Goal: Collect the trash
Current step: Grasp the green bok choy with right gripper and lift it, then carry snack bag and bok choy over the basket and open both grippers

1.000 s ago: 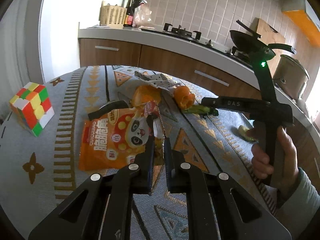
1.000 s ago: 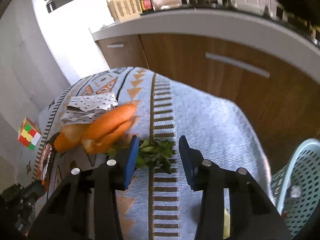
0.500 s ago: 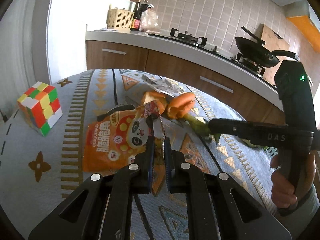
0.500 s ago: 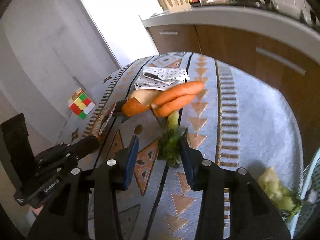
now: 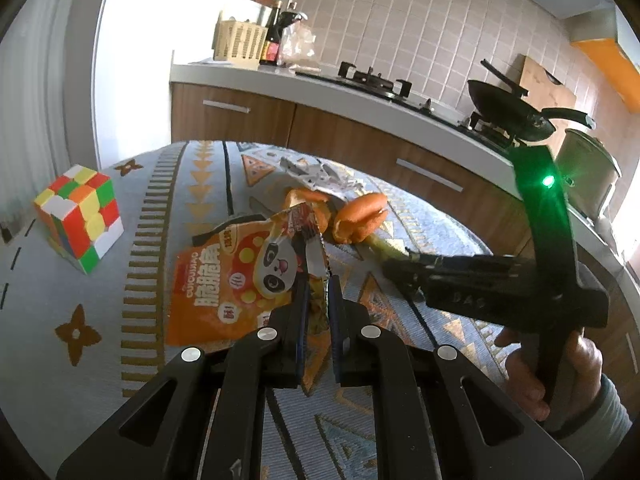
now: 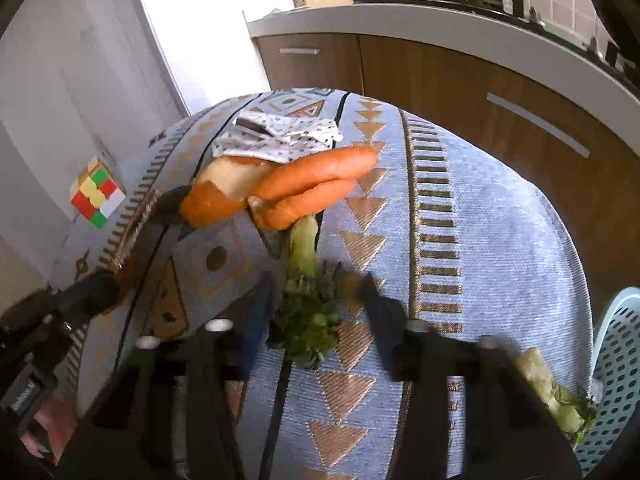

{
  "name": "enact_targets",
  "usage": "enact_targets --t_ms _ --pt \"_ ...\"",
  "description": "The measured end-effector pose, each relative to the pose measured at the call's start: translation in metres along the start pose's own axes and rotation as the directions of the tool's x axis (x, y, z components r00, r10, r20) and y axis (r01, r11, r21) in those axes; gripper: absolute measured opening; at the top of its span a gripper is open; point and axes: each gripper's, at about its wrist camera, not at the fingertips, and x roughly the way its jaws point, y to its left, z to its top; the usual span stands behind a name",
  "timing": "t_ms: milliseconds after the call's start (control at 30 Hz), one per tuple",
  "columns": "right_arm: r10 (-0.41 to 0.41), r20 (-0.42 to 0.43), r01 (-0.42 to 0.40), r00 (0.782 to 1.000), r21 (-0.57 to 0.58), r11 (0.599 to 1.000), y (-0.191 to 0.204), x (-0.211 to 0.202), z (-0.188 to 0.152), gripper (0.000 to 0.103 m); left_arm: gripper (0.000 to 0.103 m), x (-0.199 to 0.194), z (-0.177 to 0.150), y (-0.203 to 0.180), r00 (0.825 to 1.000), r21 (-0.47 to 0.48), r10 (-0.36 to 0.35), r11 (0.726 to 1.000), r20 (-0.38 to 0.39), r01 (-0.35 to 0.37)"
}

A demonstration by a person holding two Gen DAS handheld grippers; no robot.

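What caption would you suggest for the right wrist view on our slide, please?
Right claw straddles the leafy vegetable scrap on the patterned tablecloth, its jaws just closing, pads not yet pressing.

An orange snack bag (image 5: 224,280) printed with a panda lies flat on the worktop (image 5: 160,208). Beyond it lie orange peels (image 6: 280,188), a crumpled dotted wrapper (image 6: 280,136) and a leafy green stalk (image 6: 308,304).

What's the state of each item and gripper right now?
left gripper: shut on snack bag
snack bag: flat on tablecloth, edge pinched
right gripper: jaws just closing around leafy stalk, blurred
leafy stalk: lying on tablecloth, between the fingers
orange peels: loose, untouched
basket: upright, at table edge
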Motion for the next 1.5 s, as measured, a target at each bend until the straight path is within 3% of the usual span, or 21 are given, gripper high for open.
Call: enact_targets --t_ms 33,67,133,200,500,733,867,1167,1300,1500 --pt "0.011 0.002 -0.011 1.000 -0.007 1.000 0.002 -0.002 0.000 0.016 0.008 -0.003 0.000 -0.001 1.000 0.005 -0.003 1.000 0.011 0.003" --pt "0.015 0.007 -0.015 1.000 -0.011 1.000 0.004 -0.004 -0.001 0.015 0.008 -0.006 0.001 -0.003 1.000 0.012 -0.005 1.000 0.026 0.005" --pt "-0.011 0.026 0.012 1.000 -0.031 0.999 0.009 -0.014 -0.005 0.015 0.007 -0.013 0.001 -0.007 0.998 0.028 -0.022 0.999 0.052 0.021" --pt "-0.018 0.044 0.020 0.999 -0.044 0.999 0.012 -0.027 -0.009 0.015 0.001 -0.018 0.002 -0.012 0.997 0.029 -0.050 0.998 0.058 0.048" --pt "-0.053 0.138 0.054 0.989 -0.001 0.999 0.001 -0.088 -0.027 0.015 0.000 -0.057 0.009 -0.050 0.987 0.114 -0.119 0.988 0.111 0.106" --pt "-0.108 0.230 0.101 0.967 0.042 0.994 -0.022 -0.142 -0.044 0.015 0.000 -0.067 0.018 -0.078 0.974 0.151 -0.197 0.972 0.116 0.179" --pt "-0.165 0.281 0.146 0.945 0.088 0.985 -0.041 -0.176 -0.061 0.015 0.000 -0.066 0.021 -0.101 0.970 0.203 -0.210 0.962 0.123 0.183" --pt "-0.323 0.316 0.248 0.892 0.254 0.935 -0.104 -0.229 -0.100 0.015 0.000 -0.049 0.024 -0.196 0.942 0.359 -0.329 0.888 0.062 0.287" --pt "-0.393 0.255 0.290 0.883 0.363 0.886 -0.145 -0.234 -0.122 0.015 0.000 -0.031 0.021 -0.233 0.918 0.371 -0.397 0.851 -0.011 0.372" --pt "-0.420 0.122 0.311 0.899 0.497 0.810 -0.200 -0.219 -0.151 0.015 0.000 0.010 0.010 -0.284 0.882 0.379 -0.451 0.799 -0.139 0.468"
